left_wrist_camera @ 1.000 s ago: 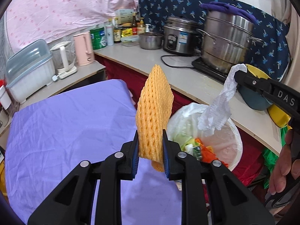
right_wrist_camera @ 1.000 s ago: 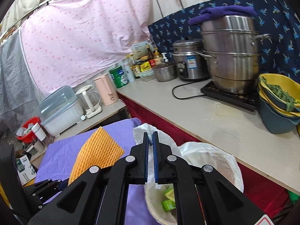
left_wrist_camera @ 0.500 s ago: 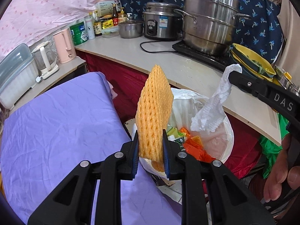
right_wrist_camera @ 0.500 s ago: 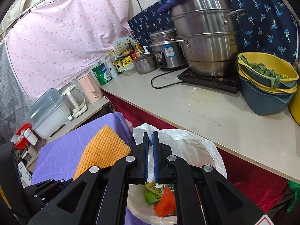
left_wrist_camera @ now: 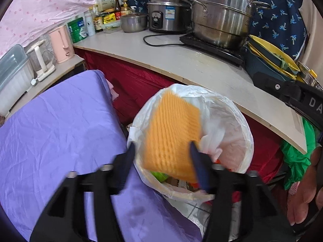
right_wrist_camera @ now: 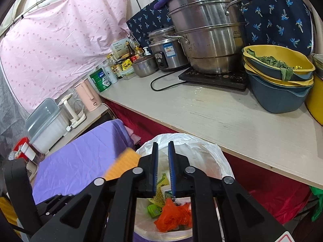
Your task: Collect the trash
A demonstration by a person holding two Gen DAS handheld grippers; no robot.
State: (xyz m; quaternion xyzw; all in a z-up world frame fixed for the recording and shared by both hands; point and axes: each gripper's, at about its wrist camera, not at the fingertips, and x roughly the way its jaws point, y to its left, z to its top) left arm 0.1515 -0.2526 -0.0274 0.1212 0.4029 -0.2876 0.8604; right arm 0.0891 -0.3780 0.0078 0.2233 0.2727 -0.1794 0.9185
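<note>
Left view: left tongs point(left_wrist_camera: 161, 153) have just been opening, jaws wide; blurred orange foam net point(left_wrist_camera: 171, 135) loose between them over the lined trash bin point(left_wrist_camera: 240, 121), beside purple cloth point(left_wrist_camera: 60, 125).
Right view: right tongs point(right_wrist_camera: 162, 167) just parted slightly, nothing between; bin holds orange bag point(right_wrist_camera: 173, 215). Counter point(right_wrist_camera: 222, 113) behind carries steel pots point(right_wrist_camera: 208, 30).

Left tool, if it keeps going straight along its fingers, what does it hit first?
Most likely the orange foam net, loose between the left tool's just-opened fingers, over the lined trash bin. Past it, the trash inside. Depth is uncertain; the net is blurred.
</note>
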